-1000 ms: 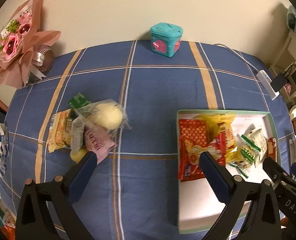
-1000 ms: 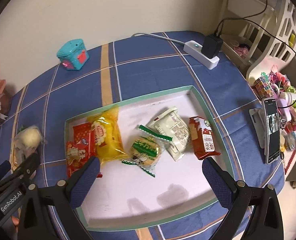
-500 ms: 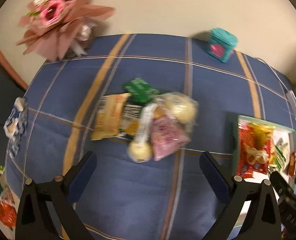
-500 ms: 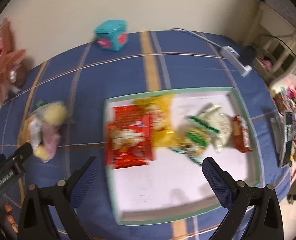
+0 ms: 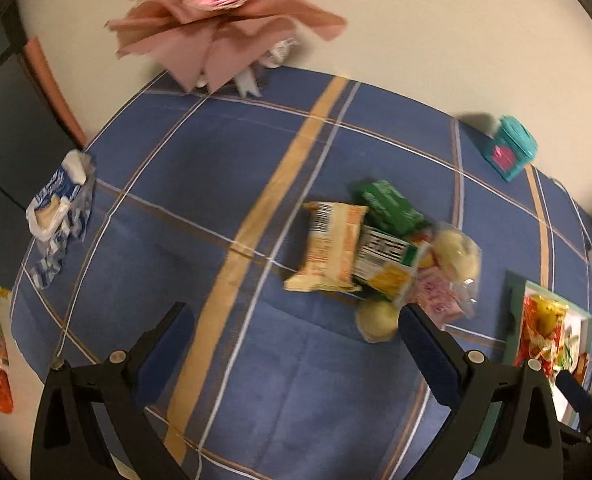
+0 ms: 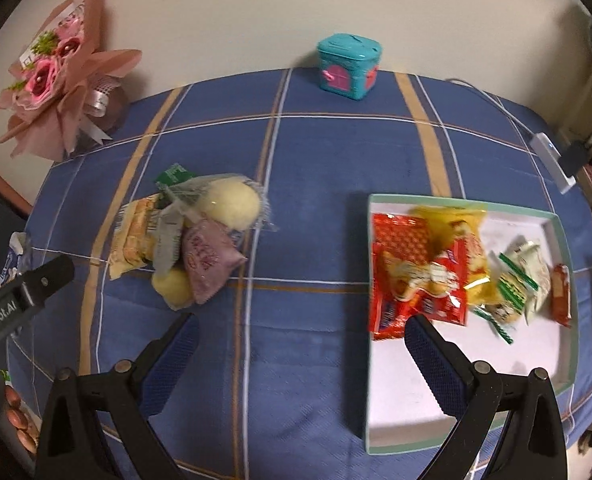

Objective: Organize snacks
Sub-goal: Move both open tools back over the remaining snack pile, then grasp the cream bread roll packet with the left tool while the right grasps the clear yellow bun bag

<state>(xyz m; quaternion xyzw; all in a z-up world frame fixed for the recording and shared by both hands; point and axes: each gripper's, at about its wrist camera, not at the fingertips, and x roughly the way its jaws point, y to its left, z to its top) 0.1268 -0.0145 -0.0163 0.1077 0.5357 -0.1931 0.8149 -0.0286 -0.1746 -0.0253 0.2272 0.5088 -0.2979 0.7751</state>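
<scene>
Both grippers swung left, off the tray toward the loose snack pile.

Left gripper (image 5: 291, 332) and right gripper (image 6: 302, 340) both hung empty, jaws apart. The pile (image 6: 187, 240) lay left on the surface (image 6: 316, 160); the tray (image 6: 558, 224), part-filled, sat right. A second earlier both views faced the tray; next pick likely from the pile.

A cream wall (image 6: 215, 8) stands behind the blue plaid tablecloth (image 6: 304, 152).

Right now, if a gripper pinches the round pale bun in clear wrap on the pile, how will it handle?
The bun looks soft and probably light, so it may squash. Its clear wrap seems slippery. Perched atop the pink packet, it could roll off.
</scene>
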